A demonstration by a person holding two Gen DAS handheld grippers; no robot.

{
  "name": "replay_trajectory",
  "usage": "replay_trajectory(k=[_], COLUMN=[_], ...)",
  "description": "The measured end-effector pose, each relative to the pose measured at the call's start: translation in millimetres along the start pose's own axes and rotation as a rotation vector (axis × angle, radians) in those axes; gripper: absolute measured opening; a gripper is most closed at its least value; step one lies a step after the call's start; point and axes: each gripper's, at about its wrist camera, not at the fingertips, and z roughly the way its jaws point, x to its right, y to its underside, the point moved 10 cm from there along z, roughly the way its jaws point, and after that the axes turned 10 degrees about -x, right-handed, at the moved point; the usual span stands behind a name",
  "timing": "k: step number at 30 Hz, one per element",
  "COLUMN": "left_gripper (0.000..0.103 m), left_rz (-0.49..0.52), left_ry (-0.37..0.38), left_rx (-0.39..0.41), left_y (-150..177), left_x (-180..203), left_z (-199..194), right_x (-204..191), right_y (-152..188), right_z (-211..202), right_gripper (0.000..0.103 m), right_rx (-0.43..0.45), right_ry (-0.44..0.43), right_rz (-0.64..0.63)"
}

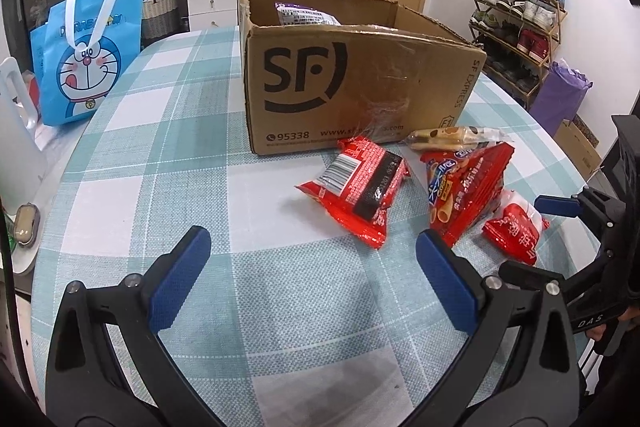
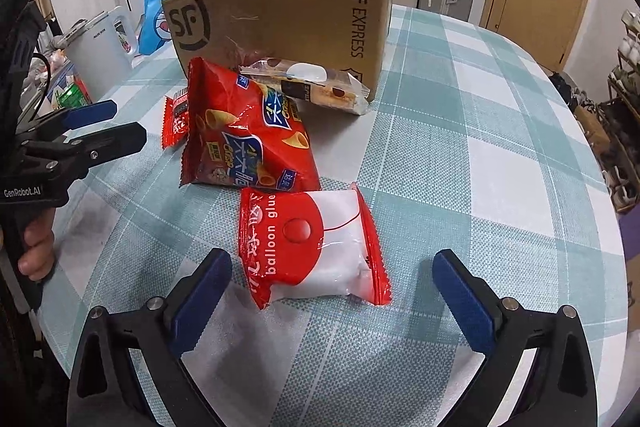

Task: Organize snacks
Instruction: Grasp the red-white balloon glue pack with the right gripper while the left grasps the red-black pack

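Checked table [image 1: 168, 131]; both grippers wide; snacks loose.

Black grippers [image 1: 312, 283] w/ blue pads [image 2: 200, 297] (silver screws, "GenRobot.AI").

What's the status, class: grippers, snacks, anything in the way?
Left gripper open, empty. Right gripper open, lined up on the balloon-glue packet. Four snack packets outside the SF box. Nothing in the way.

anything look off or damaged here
The box is worn: its top edges are torn and ragged, and crinkled tape sits on its front. Four snack packs lie loose against it on the table, the cone chips overlapping a small red pack. Nothing is spilled.
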Motion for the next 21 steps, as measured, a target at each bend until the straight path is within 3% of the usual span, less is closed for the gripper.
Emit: replay_trajectory(k=[10,13,15,21], left_gripper=[0.102,0.102,0.102,0.102], left_rz=[0.005,0.012,0.015,0.021], left_ry=[-0.007,-0.014,-0.017,-0.019], left_rx=[-0.024,-0.031,-0.033,-0.037], left_y=[-8,-8,-8,-12], left_x=[6,8,8,10], left_z=[13,16,17,21], right_x=[3,7,9,14], right_y=[-2,-2,-3,-4], right_z=[0,-5,-8,-10], right_gripper=[0.100,0.084,0.066,0.053], right_rx=[0.006,0.030,0.045,0.069], right_ry=[-0.006,-0.001,0.001,-0.001], right_rz=[-0.016,-0.006,-0.003,0.014])
